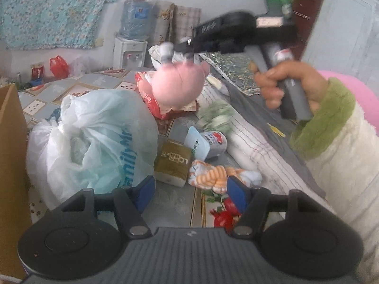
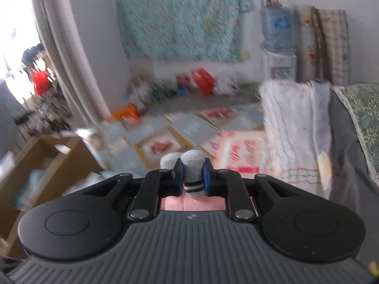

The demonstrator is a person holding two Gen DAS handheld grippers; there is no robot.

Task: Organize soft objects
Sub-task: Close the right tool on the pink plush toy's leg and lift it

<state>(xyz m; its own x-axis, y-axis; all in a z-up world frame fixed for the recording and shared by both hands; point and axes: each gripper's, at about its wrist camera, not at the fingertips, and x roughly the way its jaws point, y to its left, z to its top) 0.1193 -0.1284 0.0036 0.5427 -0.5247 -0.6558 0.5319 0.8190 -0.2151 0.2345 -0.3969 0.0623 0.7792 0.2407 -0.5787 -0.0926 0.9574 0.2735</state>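
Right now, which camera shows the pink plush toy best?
The left wrist view: the pink plush toy hangs there whole from the right gripper. The right wrist view shows only one grey striped leg between the pads and a pink strip below.

One pink plush toy [image 1: 178, 84], one orange striped plush [image 1: 213, 176], two white plastic bags [image 1: 94, 142]

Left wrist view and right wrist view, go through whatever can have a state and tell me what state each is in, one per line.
Right gripper: jaws shut on the pink plush toy's grey striped leg.
Pink plush toy: lifted, hanging below the right gripper.
Left gripper: jaws open, nothing between them.
White plastic bag: tied at the top, resting on the floor.
Orange striped plush: lying on the floor.
Cardboard box: open on top.
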